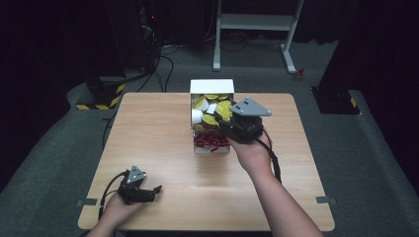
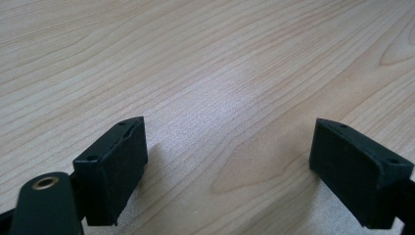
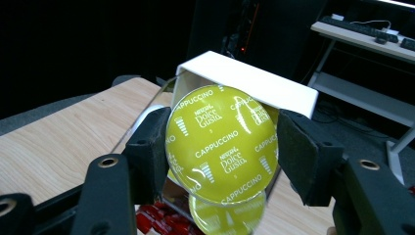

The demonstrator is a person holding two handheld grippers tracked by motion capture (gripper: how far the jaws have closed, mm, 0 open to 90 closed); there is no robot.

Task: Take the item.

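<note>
The left gripper sits low over the bare, pale wood-grain desk, its two black jaws spread wide apart with nothing between them, each casting a faint shadow.

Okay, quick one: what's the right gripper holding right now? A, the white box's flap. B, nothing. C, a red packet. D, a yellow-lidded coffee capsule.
D: in the right gripper view the right gripper has its two jaws pressed against the sides of a yellow-lidded capsule printed "Cappuccino", held above the white box.
</note>
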